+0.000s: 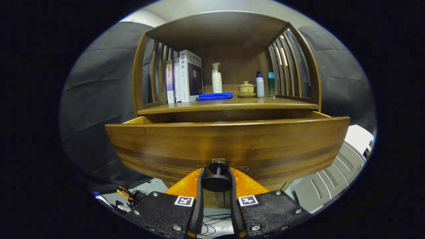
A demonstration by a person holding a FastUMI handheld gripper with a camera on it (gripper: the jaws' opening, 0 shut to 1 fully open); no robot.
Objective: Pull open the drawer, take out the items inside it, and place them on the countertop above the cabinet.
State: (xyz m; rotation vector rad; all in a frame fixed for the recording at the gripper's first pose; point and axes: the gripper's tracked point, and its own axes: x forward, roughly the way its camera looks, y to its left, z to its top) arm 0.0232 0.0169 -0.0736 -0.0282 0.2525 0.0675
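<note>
where hand-held gripper (216,176) pinches, knob (216,182) (drawer (229,142) open)

drawer (229,146): brown, banded grain | knob (217,181): black | cloth (214,96): blue | fingers (186,187): orange, ribbed

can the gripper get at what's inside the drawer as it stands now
Probably not yet: the gripper sits low, fingers either side of the knob, and the drawer front stands between it and the interior.
</note>
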